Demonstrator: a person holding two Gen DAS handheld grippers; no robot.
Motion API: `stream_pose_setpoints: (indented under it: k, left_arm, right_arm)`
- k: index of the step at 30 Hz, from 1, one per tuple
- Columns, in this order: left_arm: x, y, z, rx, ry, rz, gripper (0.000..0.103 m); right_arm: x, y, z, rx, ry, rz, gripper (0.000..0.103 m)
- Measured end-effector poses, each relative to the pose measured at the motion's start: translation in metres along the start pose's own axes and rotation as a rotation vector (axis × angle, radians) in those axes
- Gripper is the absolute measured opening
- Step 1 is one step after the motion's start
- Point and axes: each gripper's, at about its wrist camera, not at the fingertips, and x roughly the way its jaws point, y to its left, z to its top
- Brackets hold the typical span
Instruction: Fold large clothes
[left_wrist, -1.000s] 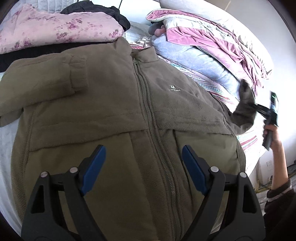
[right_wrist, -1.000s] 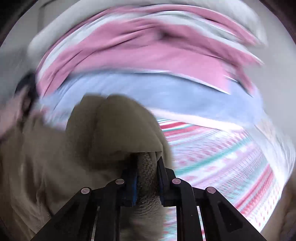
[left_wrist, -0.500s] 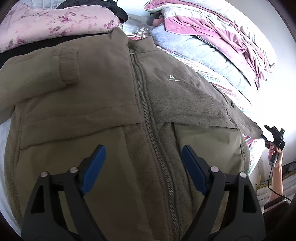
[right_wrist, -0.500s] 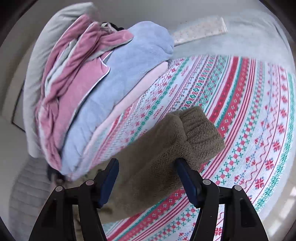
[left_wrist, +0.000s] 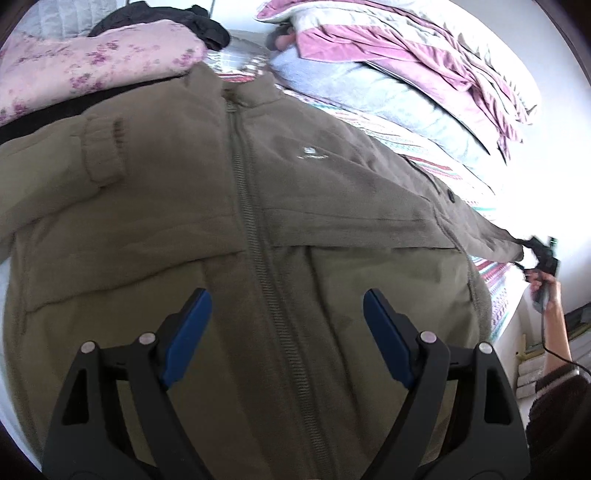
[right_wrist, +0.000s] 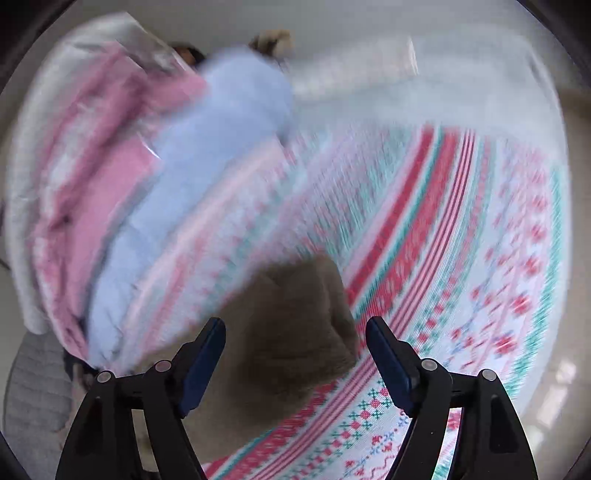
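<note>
- Olive-green zip-front fleece jacket (left_wrist: 258, 206) lies front-up and spread flat on the bed in the left wrist view, zipper (left_wrist: 255, 236) closed and running from the collar at the far side down toward the camera.
- Its left sleeve is folded across the chest, ribbed cuff (left_wrist: 101, 151) lying on the front panel; the right sleeve stretches out to the right edge of the bed.
- The left gripper (left_wrist: 286, 321) hovers above the lower front of the jacket, blue-padded jaws spread wide, holding nothing.
- Far left sits a pink floral folded quilt (left_wrist: 92, 70); far right, a stack of pink, grey and pale-blue folded bedding (left_wrist: 406, 74).
- At the right edge, the right gripper (left_wrist: 541, 254) sits just beside the sleeve end, in the person's hand.
- In the right wrist view, which is motion-blurred, the right gripper (right_wrist: 295, 354) has its jaws wide apart, gripping nothing.
- The olive fleece sleeve end (right_wrist: 295, 321) lies between and just beyond the fingertips, resting on the red, teal and white patterned knit-print bedsheet (right_wrist: 480, 258).
- The stacked bedding (right_wrist: 147, 166) rises at the left.
</note>
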Motion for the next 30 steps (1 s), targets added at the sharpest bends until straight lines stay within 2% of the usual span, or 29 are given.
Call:
stream_pose_setpoints:
  k: [1,2,3,4,5,8,11,14,15,16,19,21,22,24,25,30]
  left_arm:
    - [0.001,-0.003,0.0,0.005,0.001,-0.005,0.084]
    - [0.003,-0.008,0.0,0.014,0.002,-0.009,0.084]
    - [0.005,-0.013,0.001,0.021,0.0,-0.013,0.084]
    - [0.006,-0.017,0.002,0.025,0.0,-0.017,0.084]
    - [0.008,-0.021,0.004,0.032,-0.002,-0.024,0.084]
    - [0.013,-0.032,0.006,0.052,-0.002,-0.037,0.084]
    - [0.019,-0.039,0.005,0.079,0.007,-0.038,0.084]
    - [0.024,-0.041,0.001,0.091,0.027,-0.032,0.084]
    - [0.025,-0.041,-0.001,0.092,0.034,-0.033,0.084]
    - [0.026,-0.04,-0.003,0.093,0.037,-0.035,0.084]
    - [0.028,-0.033,-0.011,0.099,0.045,-0.034,0.084]
    - [0.029,-0.024,-0.014,0.09,0.053,-0.01,0.084]
    - [0.029,-0.017,-0.015,0.081,0.06,0.002,0.084]
    - [0.024,0.0,-0.016,0.063,0.059,0.013,0.084]
    - [0.022,0.006,-0.016,0.059,0.055,0.022,0.084]
    - [-0.001,0.061,-0.014,-0.001,0.003,0.098,0.084]
  right_arm:
    - [0.019,0.001,-0.006,0.031,0.069,0.003,0.08]
    - [0.02,0.009,-0.009,0.008,0.043,-0.026,0.079]
    - [0.022,0.026,-0.013,-0.064,0.035,-0.056,0.049]
    - [0.024,0.041,-0.015,-0.105,0.055,-0.054,0.028]
    - [0.019,0.057,-0.017,-0.148,0.032,-0.093,0.02]
    - [-0.012,0.107,-0.015,-0.338,-0.125,-0.152,0.015]
    - [-0.058,0.167,-0.015,-0.559,-0.362,-0.195,0.015]
    - [-0.068,0.199,-0.014,-0.706,-0.514,-0.285,0.015]
    - [-0.058,0.199,-0.01,-0.71,-0.508,-0.328,0.015]
    - [-0.039,0.193,-0.002,-0.688,-0.465,-0.371,0.015]
    - [0.03,0.152,0.013,-0.564,-0.244,-0.448,0.02]
    - [0.061,0.125,0.011,-0.481,-0.148,-0.486,0.031]
    - [0.064,0.114,0.007,-0.441,-0.149,-0.47,0.036]
    - [0.053,0.103,0.002,-0.395,-0.195,-0.432,0.056]
    - [0.047,0.104,0.001,-0.381,-0.204,-0.428,0.061]
    - [-0.004,0.127,-0.015,-0.431,-0.228,-0.367,0.065]
